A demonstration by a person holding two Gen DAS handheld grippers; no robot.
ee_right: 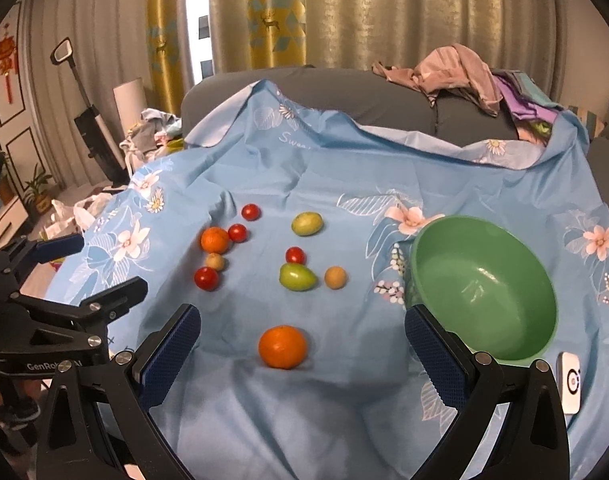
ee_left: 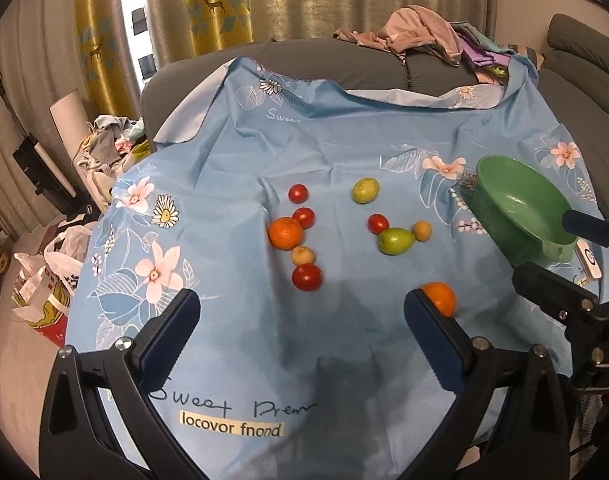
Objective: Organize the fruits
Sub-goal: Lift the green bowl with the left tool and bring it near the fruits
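Observation:
Fruits lie on a blue floral cloth (ee_left: 232, 152): several red tomatoes (ee_left: 306, 276), two oranges (ee_left: 285, 233) (ee_right: 282, 346), two green fruits (ee_left: 395, 241) (ee_right: 306, 223) and two small tan fruits (ee_left: 421, 230). A green bowl (ee_right: 482, 288) sits empty at the right. My left gripper (ee_left: 302, 312) is open above the cloth's near part, with one orange (ee_left: 440, 298) just beyond its right finger. My right gripper (ee_right: 302, 330) is open, with the near orange between its fingers a little ahead. Each gripper shows at the edge of the other's view.
A small white device (ee_right: 570, 382) lies by the bowl. A grey sofa back (ee_right: 344, 92) with piled clothes (ee_right: 456, 72) is behind the cloth. Bags and clutter (ee_left: 52, 276) are on the floor to the left.

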